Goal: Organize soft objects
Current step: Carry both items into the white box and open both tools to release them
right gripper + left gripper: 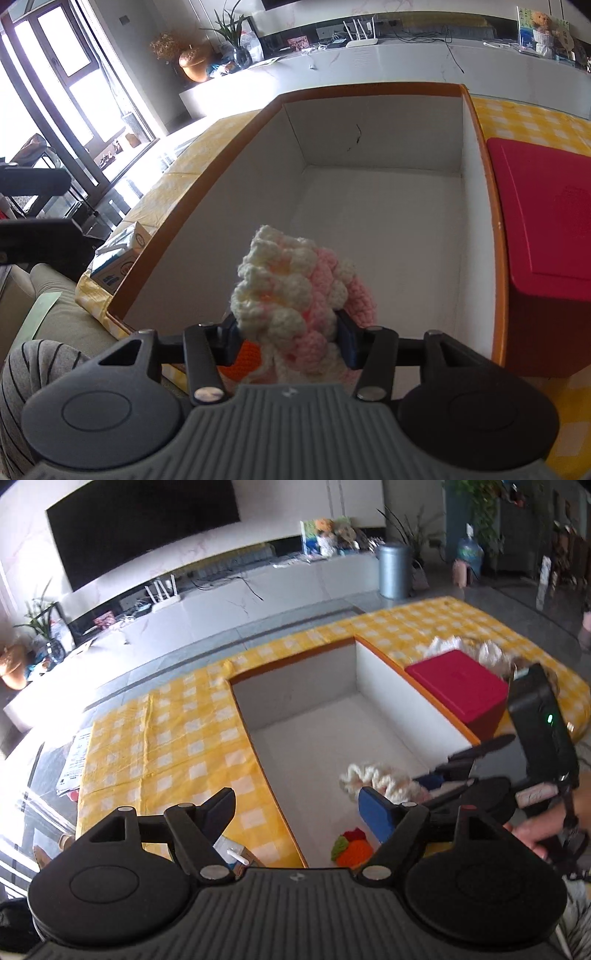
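Two states are seen: the left hand-held gripper (299, 812) is spread wide and empty over the white box (391, 686), while a cream-and-pink crocheted piece (295, 295) is pinched by the right hand-held gripper (288, 338).

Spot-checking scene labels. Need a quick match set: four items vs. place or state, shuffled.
Items:
1. pink-and-cream crochet piece
2. orange-and-green crochet piece
3. red box
4. left gripper

Places or states:
A. open, holding nothing
B. lying on the floor of the white box
C. clamped in the right gripper
D. on the yellow checked cloth, beside the white box

Pairs: 1-C, 2-B, 3-D, 4-A
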A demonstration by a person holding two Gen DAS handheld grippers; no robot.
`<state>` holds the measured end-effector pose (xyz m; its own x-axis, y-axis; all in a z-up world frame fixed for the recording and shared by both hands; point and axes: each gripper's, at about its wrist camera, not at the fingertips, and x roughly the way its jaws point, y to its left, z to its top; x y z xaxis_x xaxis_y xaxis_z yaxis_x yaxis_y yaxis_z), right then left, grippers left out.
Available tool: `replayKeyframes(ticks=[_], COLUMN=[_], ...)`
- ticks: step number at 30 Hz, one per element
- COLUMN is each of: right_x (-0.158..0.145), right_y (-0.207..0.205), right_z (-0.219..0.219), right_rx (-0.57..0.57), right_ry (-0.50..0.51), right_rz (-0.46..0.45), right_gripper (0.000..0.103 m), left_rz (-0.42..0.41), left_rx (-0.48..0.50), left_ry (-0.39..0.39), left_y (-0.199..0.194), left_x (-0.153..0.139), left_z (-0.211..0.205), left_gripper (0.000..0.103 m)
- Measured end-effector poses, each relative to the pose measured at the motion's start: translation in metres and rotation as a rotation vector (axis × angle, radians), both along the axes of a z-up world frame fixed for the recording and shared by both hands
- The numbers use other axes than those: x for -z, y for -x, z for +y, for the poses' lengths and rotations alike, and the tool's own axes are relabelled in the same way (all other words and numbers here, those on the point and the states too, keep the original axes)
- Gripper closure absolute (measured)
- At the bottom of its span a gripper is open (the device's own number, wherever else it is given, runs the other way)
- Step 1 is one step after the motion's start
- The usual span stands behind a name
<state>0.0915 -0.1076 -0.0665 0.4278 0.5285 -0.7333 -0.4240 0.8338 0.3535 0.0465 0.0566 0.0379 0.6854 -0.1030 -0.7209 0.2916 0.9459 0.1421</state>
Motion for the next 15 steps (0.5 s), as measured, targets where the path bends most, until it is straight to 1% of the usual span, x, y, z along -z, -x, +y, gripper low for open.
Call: replayKeyframes(ticks=[2,5,8,9,10,11,12,15], right_x=[0.005,0.009,0.01,0.011,0.013,0.018,0.019,0.016], right_y=[-0.004,-0.006,-0.007,-0.007,-0.008,-0.01,-0.013,-0.012], right_z=[0.003,0.005,0.004,0.004,0.0,-0.003,-0.005,-0.003], right_rx=[0.005,0.009,0.005,-0.005,-0.015,-0.019,-0.027,-0.025], right_ry=[-0.008,-0.034,-0.045,-0.066,-0.109,-0.164,-0.197,-0.172], right_rz=[0.021,0.037,0.038,0.045,0.066,0.108,0.131,0.113], right_gripper=[0.051,0.05,0.049,0.049,0.049,0.049,0.045,0.036], left_rz=[-0.023,-0.009,-0.007,-0.007,-0.006,-0.003,0.002,0.017], left_rx=[-0.05,-0.082,-0.115,-0.128,-0.136,-0.144,-0.153,-0.175], left_ry=[0.058,0.149,0.193,0.196,0.195,0.192,0.188,0.176], left_y=[-0.002,-0.01,-0.013,-0.014,-0.014,-0.013,-0.014,-0.015], left_x=[-0.002,0.001,0.006,0.007,0.009,0.012,0.014,0.018], left_z=[-0.002,-0.003,0.001,0.001,0.002,0.003,0.004,0.004], left_gripper=[0.014,0.014,0.014,0.014,0.014,0.014,0.015,0.016])
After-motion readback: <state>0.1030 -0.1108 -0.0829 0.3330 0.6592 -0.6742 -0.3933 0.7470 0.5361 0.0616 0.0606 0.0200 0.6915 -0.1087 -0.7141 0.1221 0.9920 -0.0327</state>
